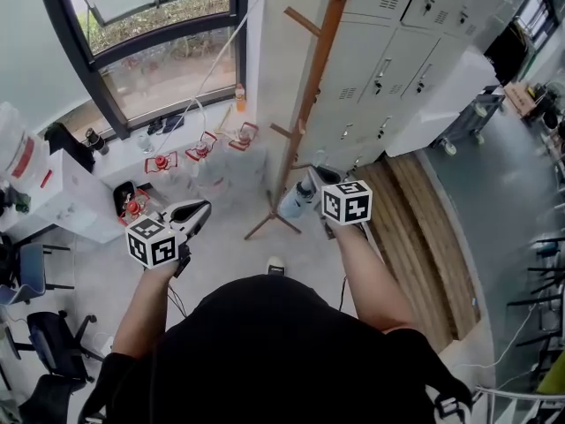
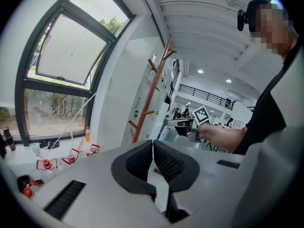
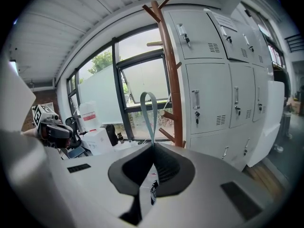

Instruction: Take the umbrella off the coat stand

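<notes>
Tightly between right fingers (image 3: 168,165): umbrella strap (image 3: 151,135).

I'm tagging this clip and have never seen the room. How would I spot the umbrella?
Find the grey lockers, then the brown wooden coat stand before them. Beside its pole, the right gripper pinches a grey-blue strap loop. The umbrella is the short pale folded bundle hanging from it, the only thing a gripper holds.

Coat stand (image 1: 305,104): reddish-brown wood.
Umbrella (image 1: 297,201): pale blue, with a grey-blue strap (image 3: 148,110).
My left gripper (image 2: 153,145): pale grey body, black cross-hatched pads.
My right gripper (image 3: 153,147): same grey and black.
Marker cubes (image 1: 346,203): black squares on white.
Lockers (image 1: 397,51): off-white.
Window frame (image 2: 20,108): black.
My shirt (image 1: 265,343): black.
</notes>
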`<state>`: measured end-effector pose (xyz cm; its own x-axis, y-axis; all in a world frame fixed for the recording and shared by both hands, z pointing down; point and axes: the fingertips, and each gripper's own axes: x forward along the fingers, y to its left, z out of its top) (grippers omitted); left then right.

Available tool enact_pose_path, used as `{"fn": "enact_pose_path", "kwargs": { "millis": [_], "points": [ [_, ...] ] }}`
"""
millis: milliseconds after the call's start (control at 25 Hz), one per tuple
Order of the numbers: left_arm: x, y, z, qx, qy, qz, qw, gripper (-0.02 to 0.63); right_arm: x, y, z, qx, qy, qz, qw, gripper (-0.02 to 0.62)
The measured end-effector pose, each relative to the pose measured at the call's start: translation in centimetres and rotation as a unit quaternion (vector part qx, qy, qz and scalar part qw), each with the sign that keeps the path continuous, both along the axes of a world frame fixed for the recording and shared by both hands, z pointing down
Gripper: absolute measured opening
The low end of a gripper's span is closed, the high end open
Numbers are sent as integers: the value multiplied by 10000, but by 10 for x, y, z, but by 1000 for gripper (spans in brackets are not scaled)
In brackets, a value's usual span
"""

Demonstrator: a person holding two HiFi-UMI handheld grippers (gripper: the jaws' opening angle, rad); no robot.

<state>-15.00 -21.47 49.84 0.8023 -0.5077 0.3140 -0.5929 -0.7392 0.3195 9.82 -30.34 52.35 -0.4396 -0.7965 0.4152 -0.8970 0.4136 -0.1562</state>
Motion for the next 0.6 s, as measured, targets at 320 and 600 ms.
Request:
{"fn": "enact_pose_path", "kwargs": {
  "millis": [320, 600],
  "points": [
    [-4, 18, -3, 47, -15, 62, 10000, 28, 20, 35, -1, 14, -59, 252, 9997, 14],
    [1, 34, -9, 135, -44, 177, 9997, 28, 35, 65, -4, 28, -41, 370, 9993, 14]
  ]
}}
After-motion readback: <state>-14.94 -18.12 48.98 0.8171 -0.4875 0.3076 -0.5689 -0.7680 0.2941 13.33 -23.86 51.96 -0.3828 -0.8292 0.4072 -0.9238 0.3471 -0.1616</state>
